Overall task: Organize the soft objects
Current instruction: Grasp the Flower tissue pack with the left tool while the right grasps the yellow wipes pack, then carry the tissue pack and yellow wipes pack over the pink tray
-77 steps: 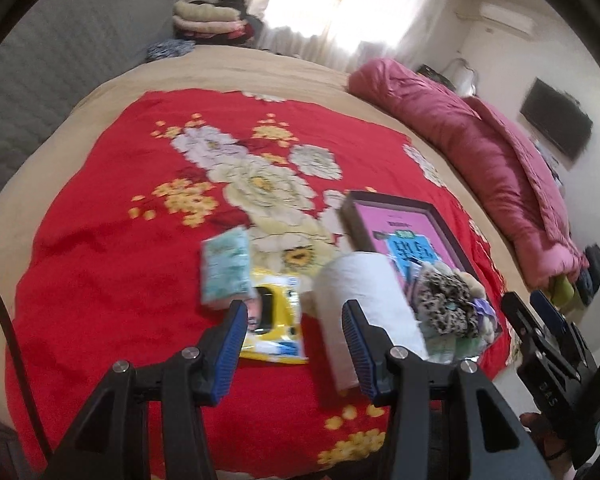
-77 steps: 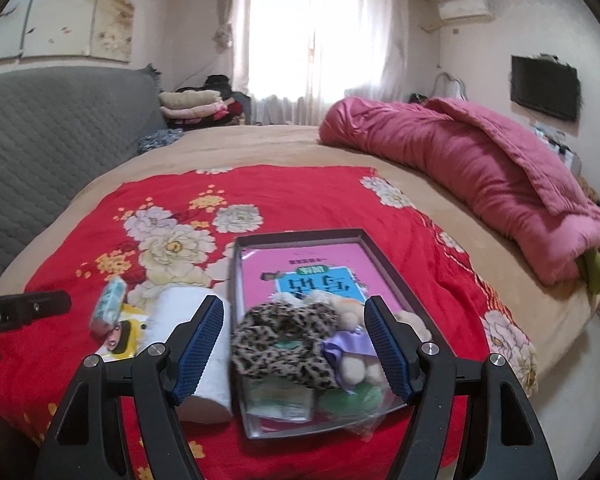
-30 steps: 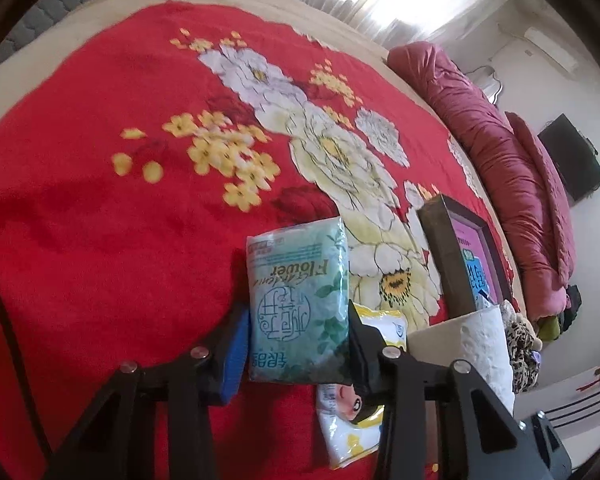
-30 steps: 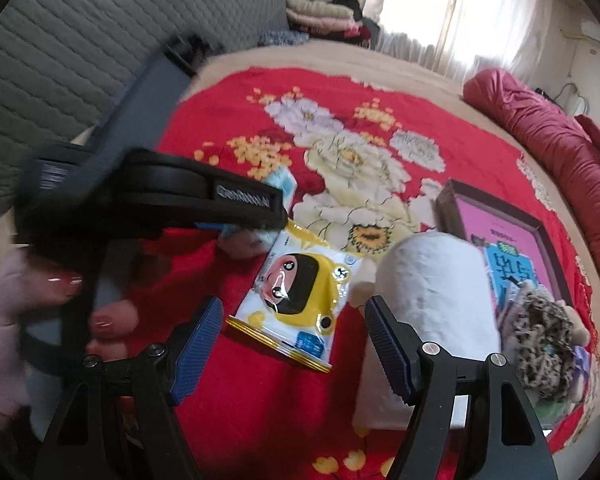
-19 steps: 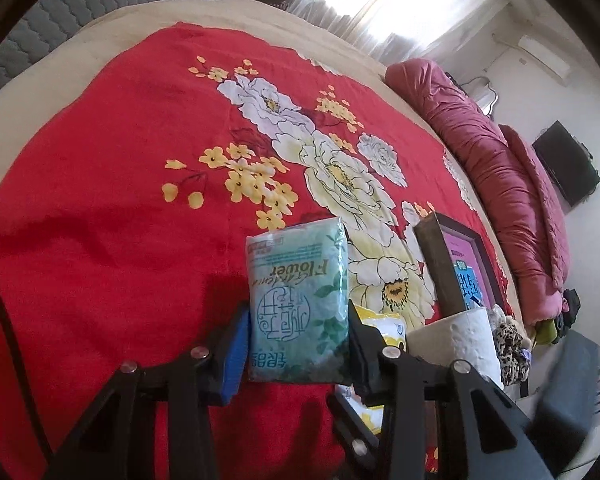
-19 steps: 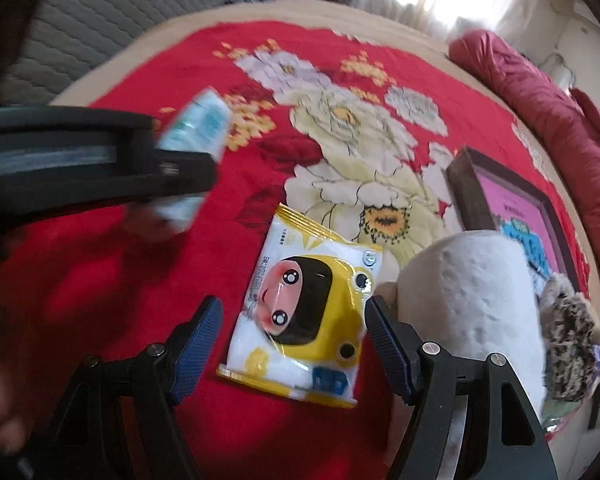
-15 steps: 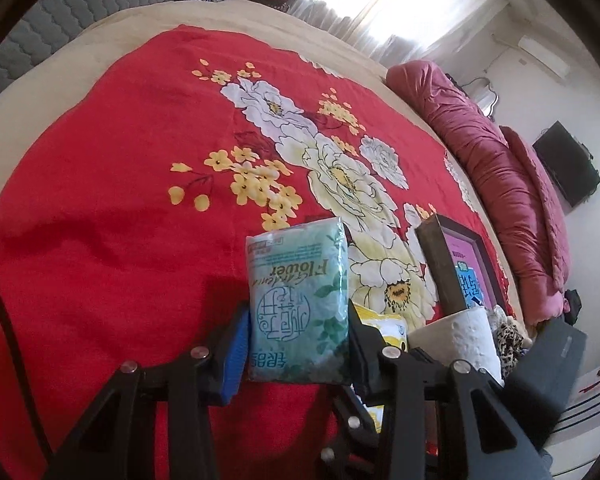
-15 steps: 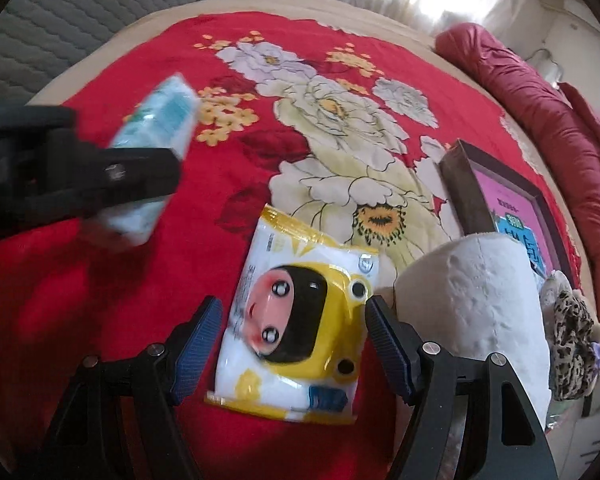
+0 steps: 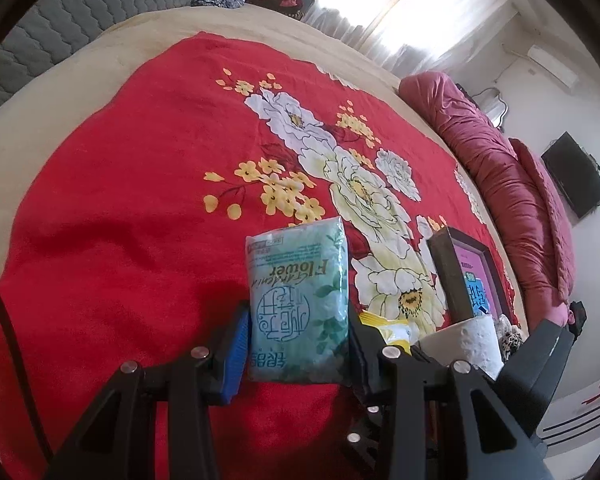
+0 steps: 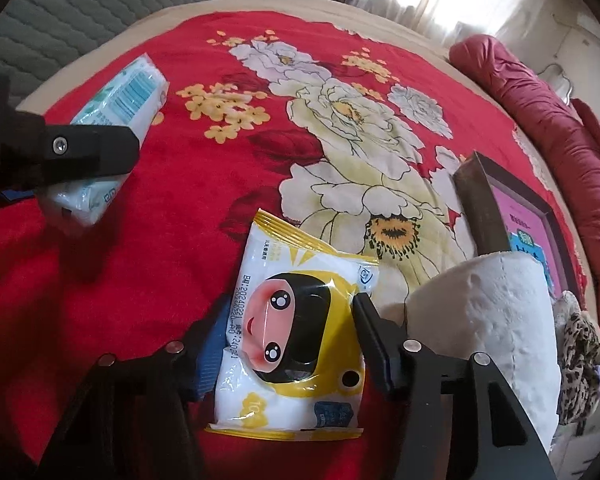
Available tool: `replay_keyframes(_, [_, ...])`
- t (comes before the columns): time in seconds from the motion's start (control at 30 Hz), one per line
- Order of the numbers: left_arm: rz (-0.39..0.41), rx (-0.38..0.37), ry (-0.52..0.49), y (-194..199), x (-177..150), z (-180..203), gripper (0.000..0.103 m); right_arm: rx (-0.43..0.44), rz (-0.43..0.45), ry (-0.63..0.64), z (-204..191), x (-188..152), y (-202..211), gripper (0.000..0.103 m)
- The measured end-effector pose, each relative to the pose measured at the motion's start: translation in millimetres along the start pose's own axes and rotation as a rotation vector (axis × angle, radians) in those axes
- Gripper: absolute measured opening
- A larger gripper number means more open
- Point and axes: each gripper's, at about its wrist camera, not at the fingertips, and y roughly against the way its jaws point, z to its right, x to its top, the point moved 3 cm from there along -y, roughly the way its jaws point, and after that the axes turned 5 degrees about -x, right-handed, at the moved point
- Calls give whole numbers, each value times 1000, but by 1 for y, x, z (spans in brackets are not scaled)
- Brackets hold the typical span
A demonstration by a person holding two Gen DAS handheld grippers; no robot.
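Two grippers are at work over the red floral blanket [image 9: 120, 208], with one pack at each. The left gripper [image 9: 298, 344] is clamped on one green tissue pack [image 9: 298, 300], both blue pads pressing its long sides, the pack standing up between them and lifted clear of the blanket. The right gripper [image 10: 290, 344] has one yellow wet-wipe pack [image 10: 296, 328] between its fingers, lying flat on the blanket; its jaws are closing, and both pads look to be at the pack's edges, though how firmly they press cannot be told.

At about three o'clock of the wipe pack, just beside the right finger, stands one toilet paper roll [image 10: 496, 320]. Beyond it, toward two o'clock, lies one dark shallow tray [image 10: 480, 208] holding a pink book [image 10: 524, 220] and, at its near end, a leopard-print scrunchie [image 10: 580, 356] among other soft things too bunched to count. One rolled pink quilt [image 10: 556, 120] lies farthest, at one o'clock.
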Motion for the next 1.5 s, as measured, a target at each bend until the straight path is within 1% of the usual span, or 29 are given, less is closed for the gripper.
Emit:
replay_keyframes(0.17, [19,25,-13,15,-6,3,43,37,26,-12,2,-4,15,60])
replay_keyframes(0.23, [27,49,-30,21,-9,6,43,43,45,-8,2,-5,24,60])
replay_keyframes(0.33, [41,59,-41,31,-12,11,43,59,83,-10,4,-3,43,60])
replay_keyframes(0.4, [58,71,-46,40,-14,15,43,50,118,8,6,-2,57,60])
replay_keyframes(0.5, [83,82,-59,52,-17,23,43,56,155,-3,14,-1,75,60])
replay_keyframes(0.63, [101,88,-84,66,-27,39,43,42,207,-13,29,-3,98,60])
replay_keyframes(0.97, [98,107,-184,85,-62,92,43,57,299,-103,79,-17,144,60])
replay_keyframes(1.17, [107,115,-278,91,-75,140,43,68,351,-189,122,-29,171,60])
replay_keyframes(1.37, [107,122,-373,91,-86,188,43,57,381,-287,167,-43,184,60])
replay_keyframes(1.5, [108,118,-424,89,-92,216,43,30,401,-351,202,-56,188,60])
